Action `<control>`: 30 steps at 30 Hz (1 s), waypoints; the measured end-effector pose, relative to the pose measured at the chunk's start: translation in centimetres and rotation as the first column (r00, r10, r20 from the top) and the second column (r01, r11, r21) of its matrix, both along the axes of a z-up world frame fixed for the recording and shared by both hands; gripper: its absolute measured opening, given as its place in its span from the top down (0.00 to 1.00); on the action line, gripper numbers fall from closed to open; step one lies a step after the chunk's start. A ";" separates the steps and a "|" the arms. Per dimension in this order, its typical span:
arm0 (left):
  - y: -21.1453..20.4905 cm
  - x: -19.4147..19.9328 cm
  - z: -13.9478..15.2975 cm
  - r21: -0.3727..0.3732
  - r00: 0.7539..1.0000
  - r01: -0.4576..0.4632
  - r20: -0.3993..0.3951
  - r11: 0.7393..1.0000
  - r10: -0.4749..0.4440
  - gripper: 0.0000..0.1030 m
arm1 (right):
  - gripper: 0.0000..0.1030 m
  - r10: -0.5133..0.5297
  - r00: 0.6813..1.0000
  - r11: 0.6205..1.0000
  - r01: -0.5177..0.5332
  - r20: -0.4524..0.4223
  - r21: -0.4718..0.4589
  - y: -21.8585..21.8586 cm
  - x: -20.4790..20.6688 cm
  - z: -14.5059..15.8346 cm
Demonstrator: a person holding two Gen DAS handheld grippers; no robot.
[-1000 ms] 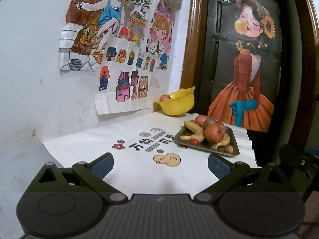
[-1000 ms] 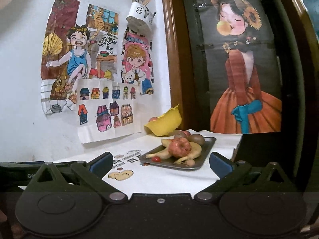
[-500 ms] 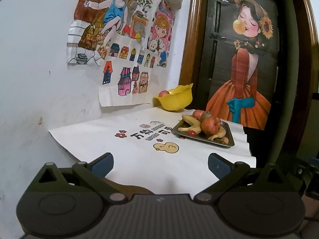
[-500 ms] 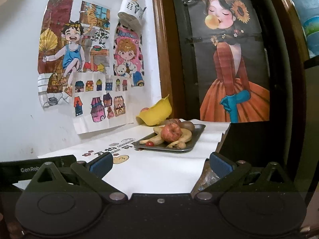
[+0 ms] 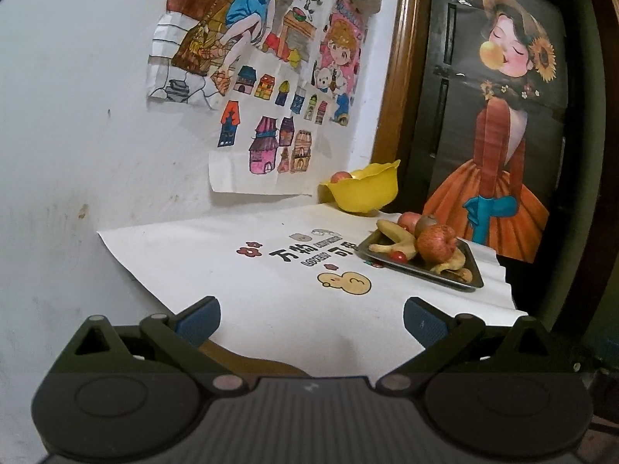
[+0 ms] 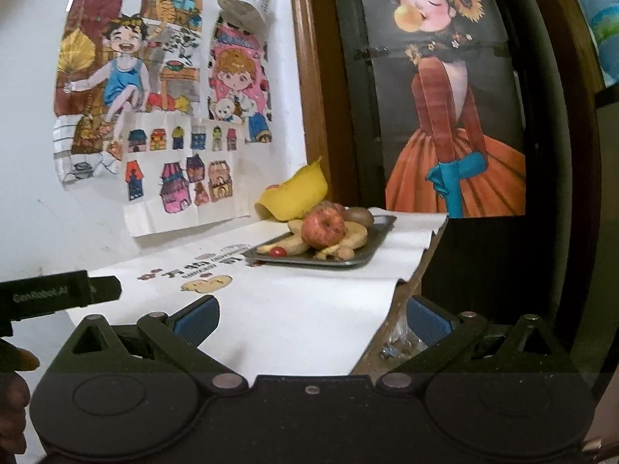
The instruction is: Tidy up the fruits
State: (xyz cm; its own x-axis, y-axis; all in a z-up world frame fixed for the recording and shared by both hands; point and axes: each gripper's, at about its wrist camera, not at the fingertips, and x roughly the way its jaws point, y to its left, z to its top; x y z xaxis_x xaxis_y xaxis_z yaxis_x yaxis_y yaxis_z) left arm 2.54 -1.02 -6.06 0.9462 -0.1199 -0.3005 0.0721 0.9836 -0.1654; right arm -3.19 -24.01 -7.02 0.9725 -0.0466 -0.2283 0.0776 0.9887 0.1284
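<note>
On the table, fruit tray (image 5: 456, 280), both grippers released and empty, left gripper (image 6: 58, 295) visible only in right view.

Coloured children's drawings (image 5: 267, 77) taped to a white wall (image 5: 85, 123); dark poster of a girl in an orange dress (image 6: 445, 116); white printed sheet (image 5: 294, 282) covering the surface.
</note>
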 end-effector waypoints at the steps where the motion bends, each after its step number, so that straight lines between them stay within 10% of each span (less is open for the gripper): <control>1: -0.2 0.2 -0.2 0.007 1.000 0.003 0.000 1.000 -0.003 0.00 | 0.01 -0.002 1.000 1.000 0.002 -0.006 0.004 -0.1 0.3 -0.3; 30: -0.7 1.0 -2.0 0.026 0.999 0.006 -0.041 1.000 -0.005 0.00 | 0.01 0.051 0.999 0.998 -0.051 0.006 -0.025 0.4 0.9 -1.5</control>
State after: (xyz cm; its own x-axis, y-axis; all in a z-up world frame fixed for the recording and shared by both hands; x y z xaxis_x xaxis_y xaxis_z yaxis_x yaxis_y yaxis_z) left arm 3.57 -1.69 -8.08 0.9325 -0.1165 -0.3418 0.0712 0.9873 -0.1422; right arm -2.25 -23.58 -8.53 0.9752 -0.0024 -0.2211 0.0260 0.9942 0.1041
